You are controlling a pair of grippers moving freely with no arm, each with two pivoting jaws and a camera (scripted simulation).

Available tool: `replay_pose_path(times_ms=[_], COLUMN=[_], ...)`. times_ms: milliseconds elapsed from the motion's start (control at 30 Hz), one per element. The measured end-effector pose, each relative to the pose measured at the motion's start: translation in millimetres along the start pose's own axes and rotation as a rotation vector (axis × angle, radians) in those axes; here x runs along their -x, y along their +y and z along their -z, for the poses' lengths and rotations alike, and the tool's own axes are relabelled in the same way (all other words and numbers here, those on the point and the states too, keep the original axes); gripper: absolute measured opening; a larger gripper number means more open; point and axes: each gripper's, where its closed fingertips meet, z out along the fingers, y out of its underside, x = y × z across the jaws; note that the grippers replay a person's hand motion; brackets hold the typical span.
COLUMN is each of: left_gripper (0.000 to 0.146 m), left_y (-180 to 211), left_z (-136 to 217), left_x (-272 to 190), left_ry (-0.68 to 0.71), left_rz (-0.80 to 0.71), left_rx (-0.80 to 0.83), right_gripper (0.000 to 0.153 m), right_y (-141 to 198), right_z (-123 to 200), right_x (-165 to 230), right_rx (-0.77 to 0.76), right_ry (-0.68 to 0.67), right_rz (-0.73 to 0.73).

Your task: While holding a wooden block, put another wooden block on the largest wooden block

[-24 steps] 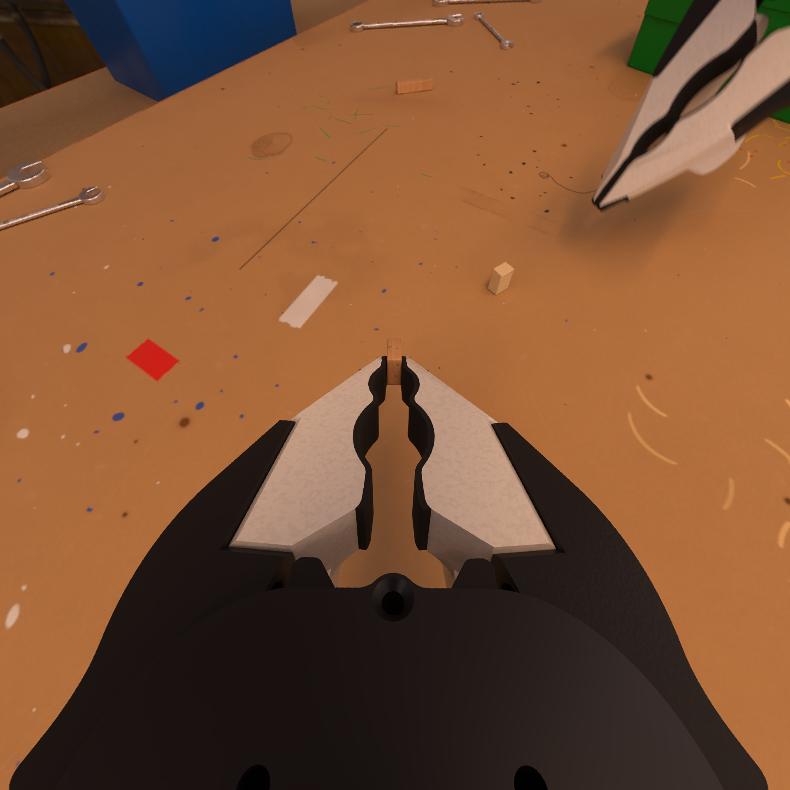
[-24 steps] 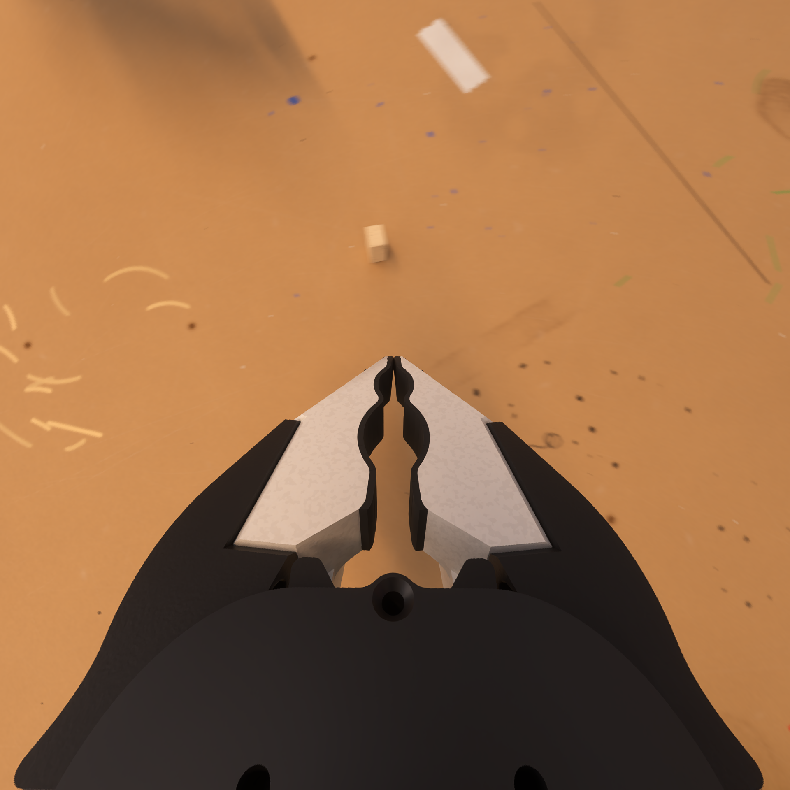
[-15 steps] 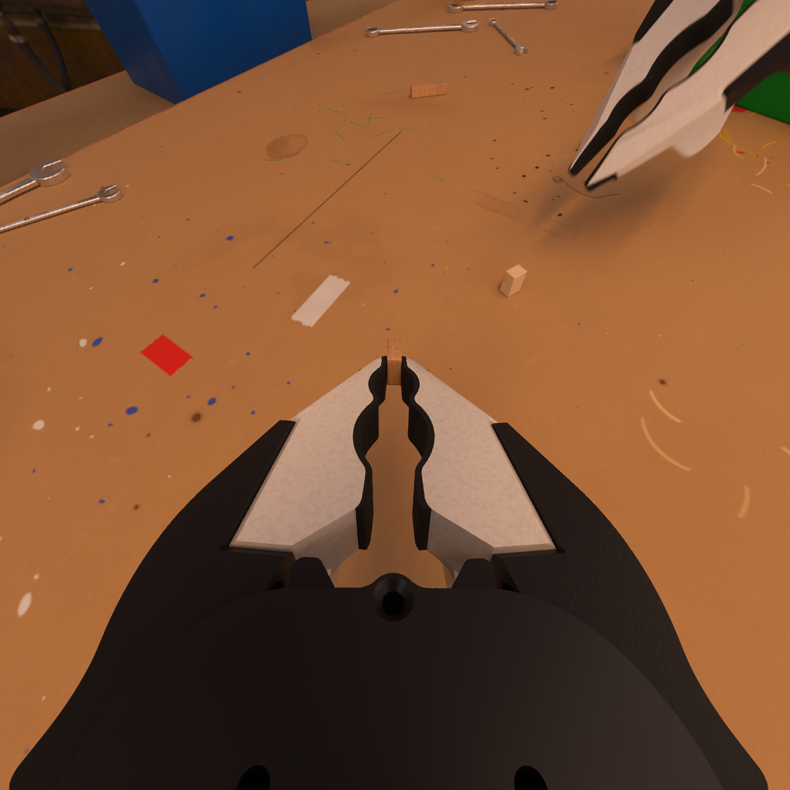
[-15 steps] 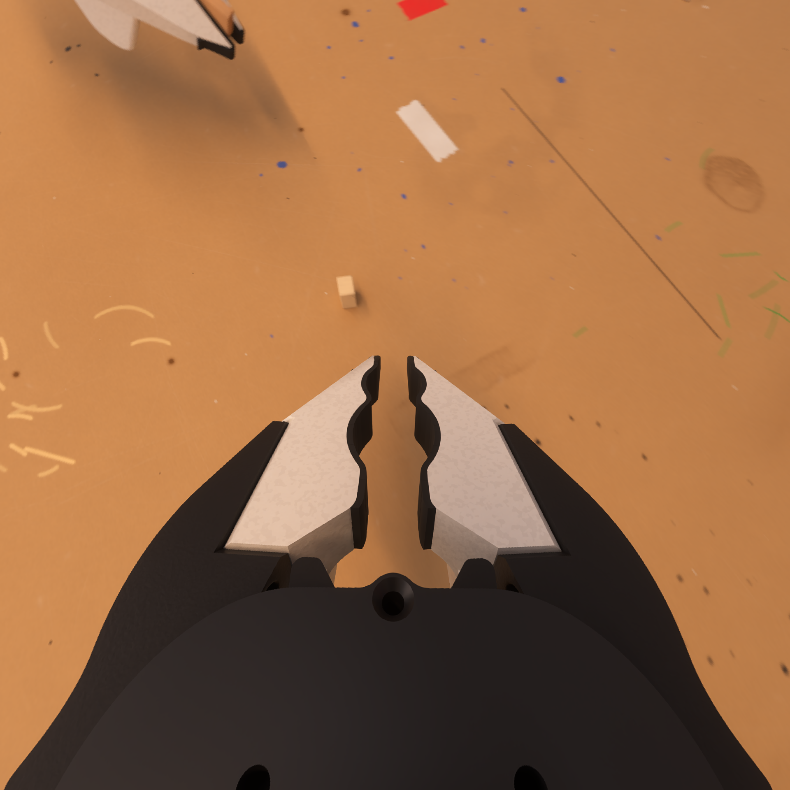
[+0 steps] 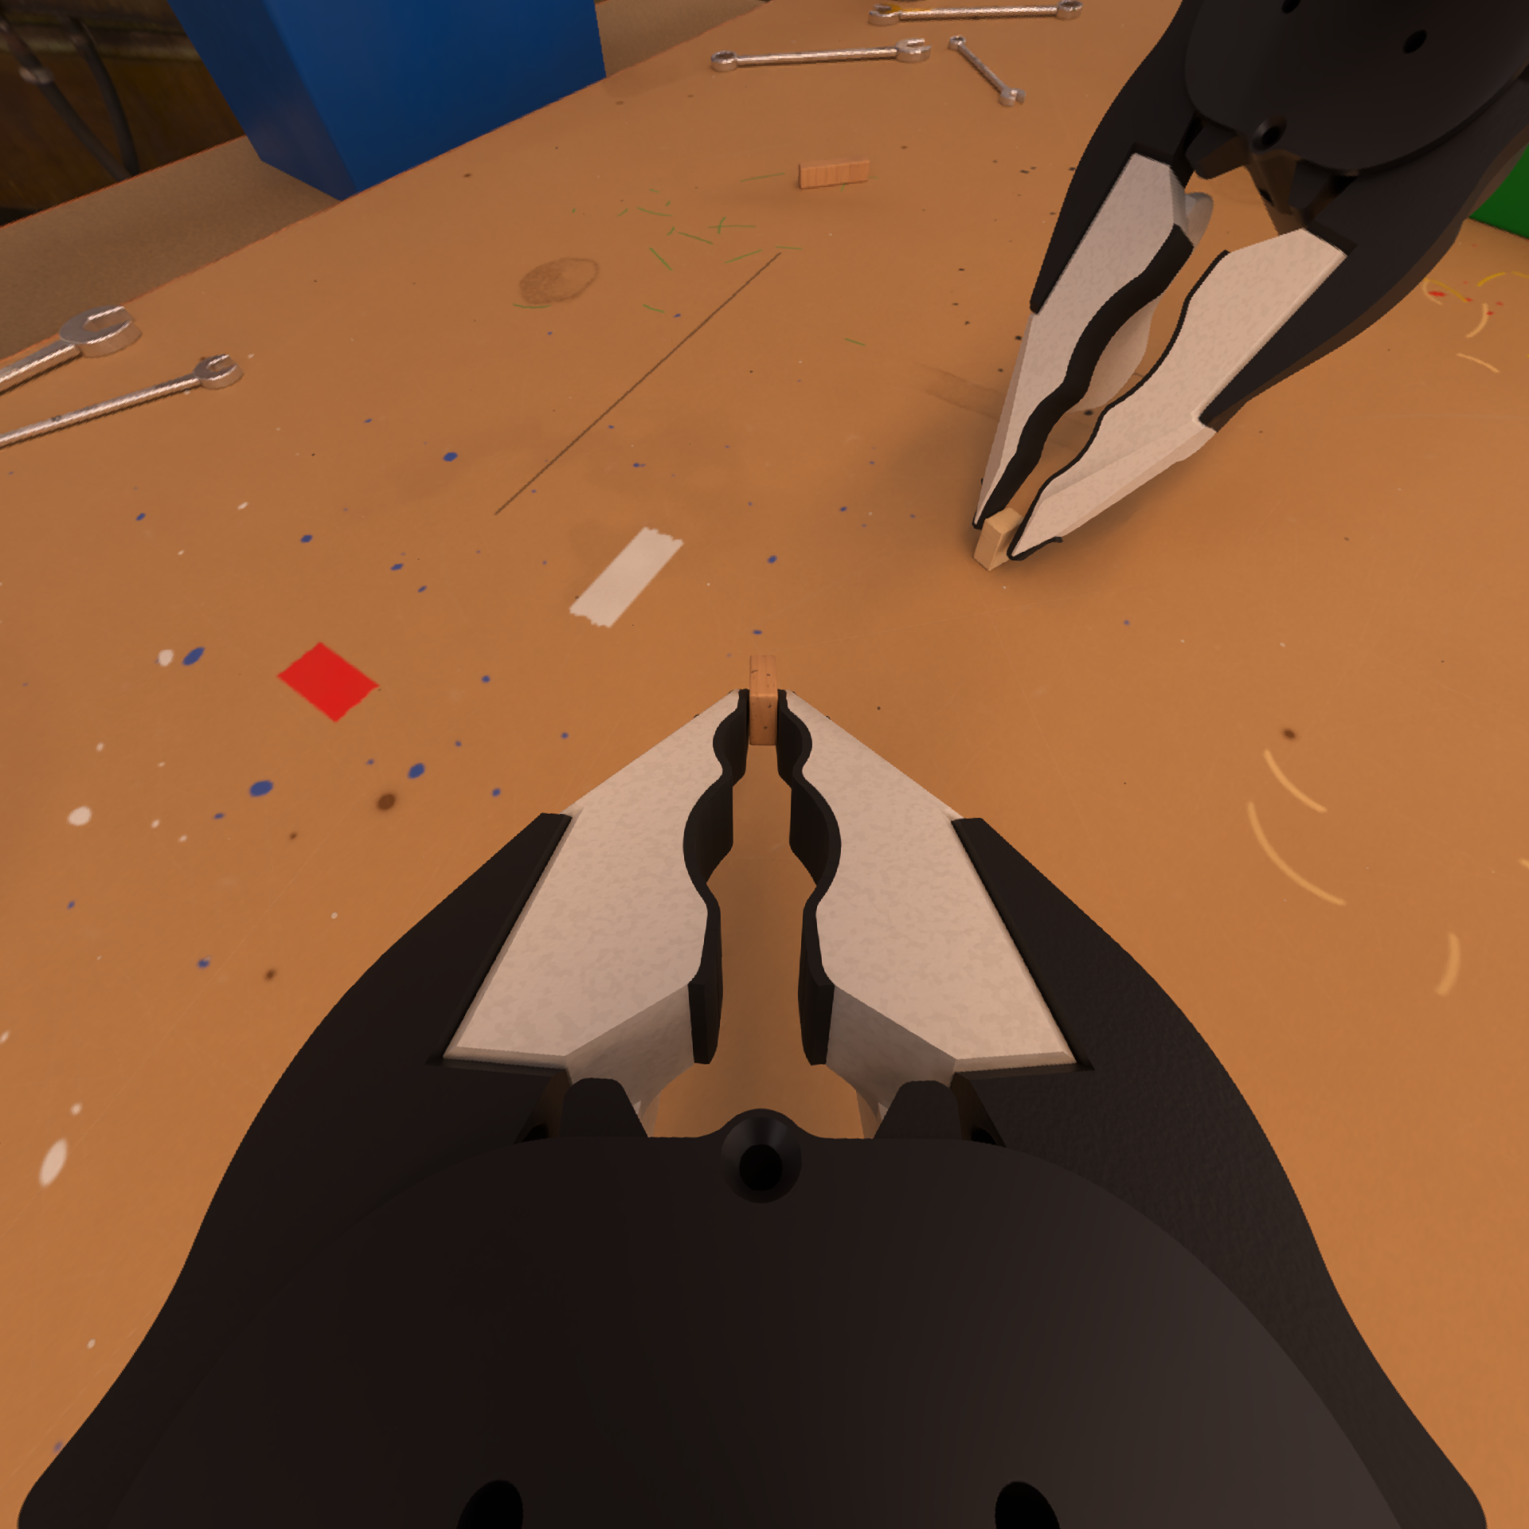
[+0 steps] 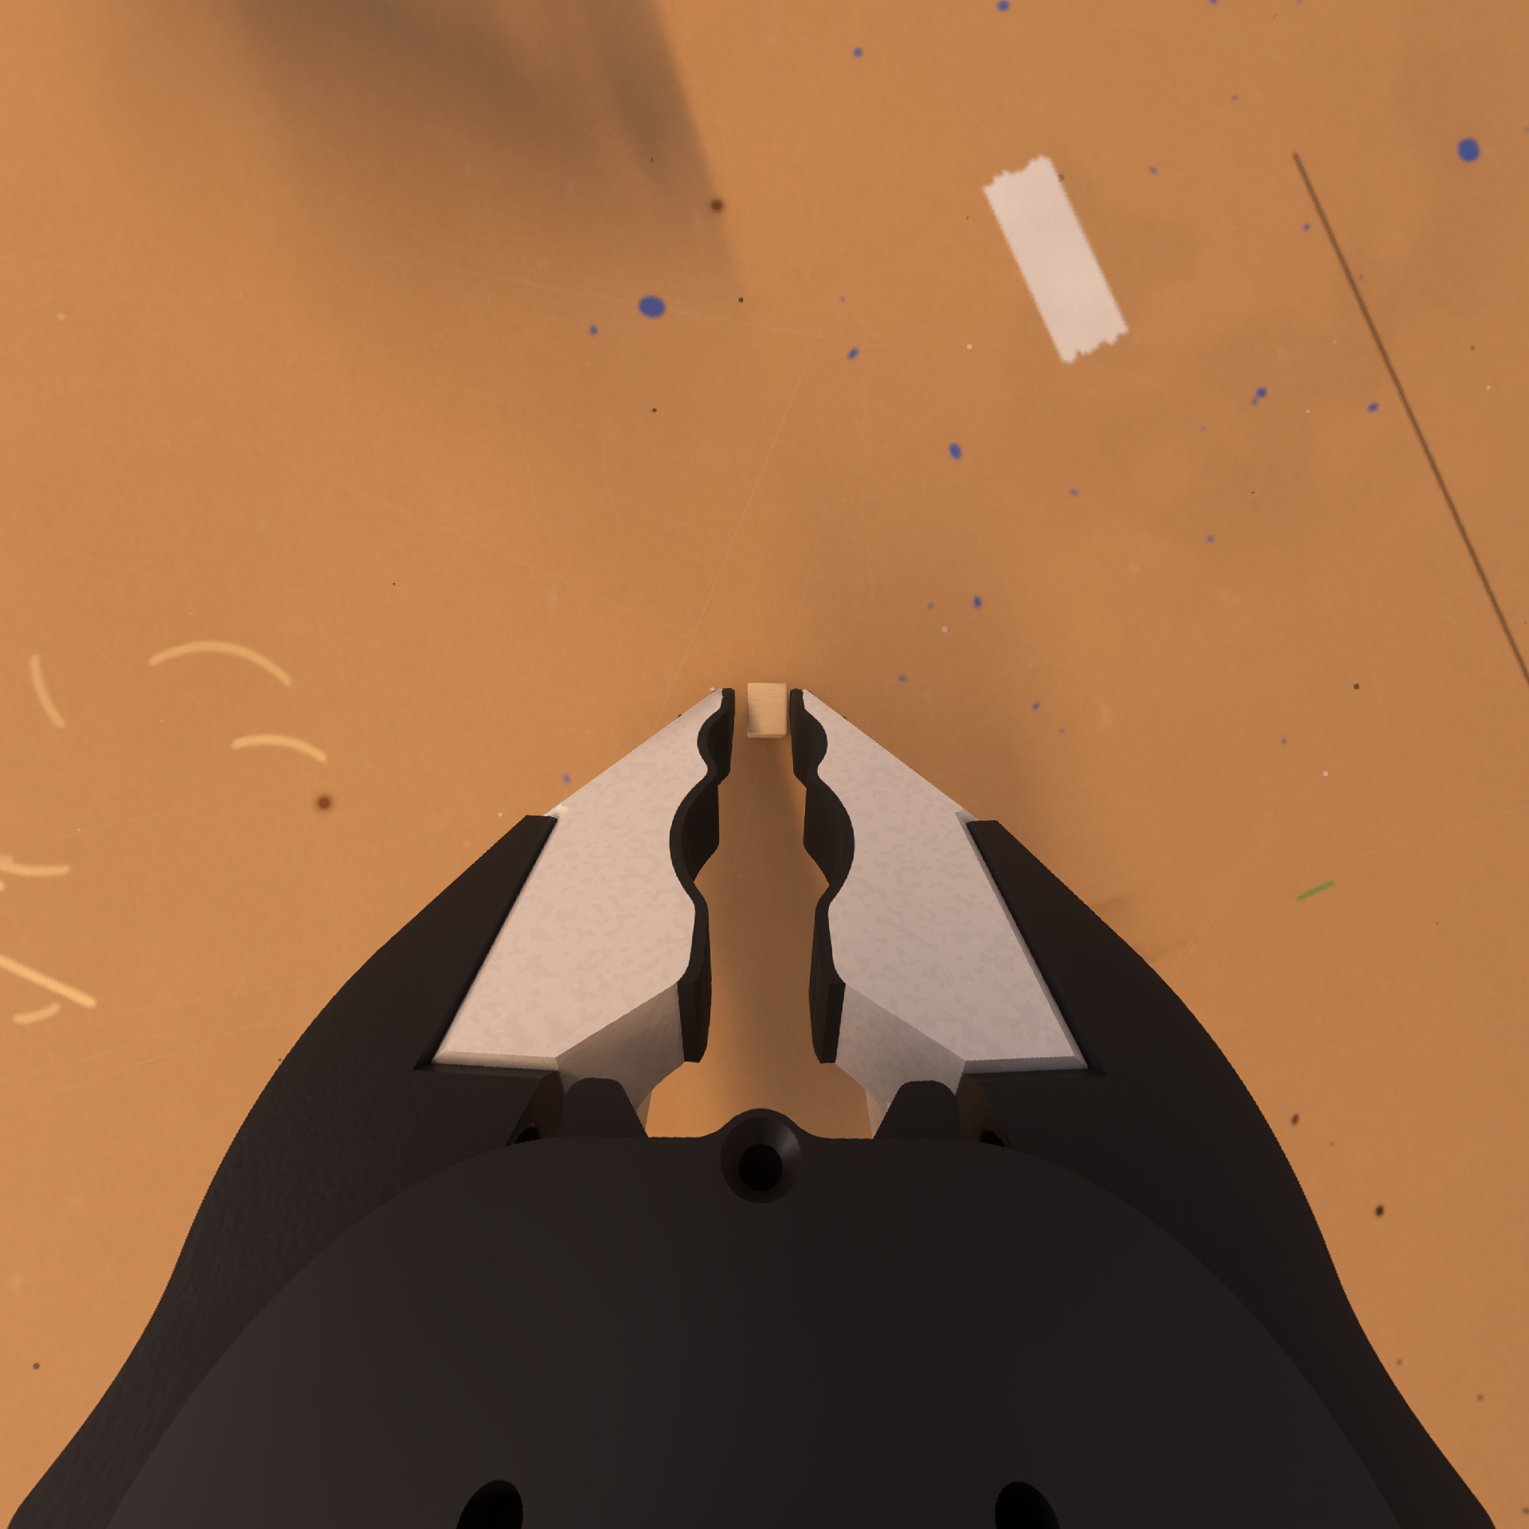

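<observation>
My left gripper (image 5: 762,705) is shut on a small tan wooden block (image 5: 762,674) and holds it above the workbench. My right gripper (image 6: 762,697) is open, low on the bench, with its fingertips on either side of a small pale wooden block (image 6: 766,715); a thin gap shows on each side. The left wrist view shows the same right gripper (image 5: 1005,529) straddling that pale block (image 5: 991,548). The largest wooden block (image 5: 833,174), long and flat, lies far back on the bench.
The brown workbench (image 5: 1241,745) carries a strip of white tape (image 5: 626,577), a red square mark (image 5: 329,680) and wrenches at the left (image 5: 124,397) and at the back (image 5: 819,56). A blue box (image 5: 397,74) stands at the back left.
My right gripper opened, came down and moved up to the pale block, which now sits between its fingertips. My left gripper still holds its block and has shifted only slightly.
</observation>
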Motion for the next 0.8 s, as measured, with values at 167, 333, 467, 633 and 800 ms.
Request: replay_pose_path(times_ms=[167, 333, 467, 633, 800], left_gripper=[0.005, 0.005, 0.005, 0.005, 0.005], left_y=[0.3, -0.4, 0.0, -0.7, 1.6], left_z=[0.9, 1.9, 1.5, -0.4, -2.3], left_x=[0.8, 0.0, -1.3, -8.0, -8.8], left_ry=[0.000, -0.001, 0.002, 0.035, 0.037], left_rz=[-0.006, -0.017, -0.025, -0.036, -0.044], left_rx=[-0.001, -0.003, -0.001, -0.009, -0.001], right_gripper=[0.009, 0.009, 0.009, 0.009, 0.009], right_y=[1.6, 12.2, 25.5, 57.3, 95.9], right_z=[-1.4, 13.0, 52.4, 99.0, 101.2], right_x=[-0.4, -20.7, -82.6, -192.5, -262.9], right_rx=[0.019, 0.018, -0.007, -0.024, 0.063], right_ry=[-0.011, 0.033, 0.201, 0.433, 0.457], right_rz=[0.000, -0.029, -0.100, -0.192, -0.278])
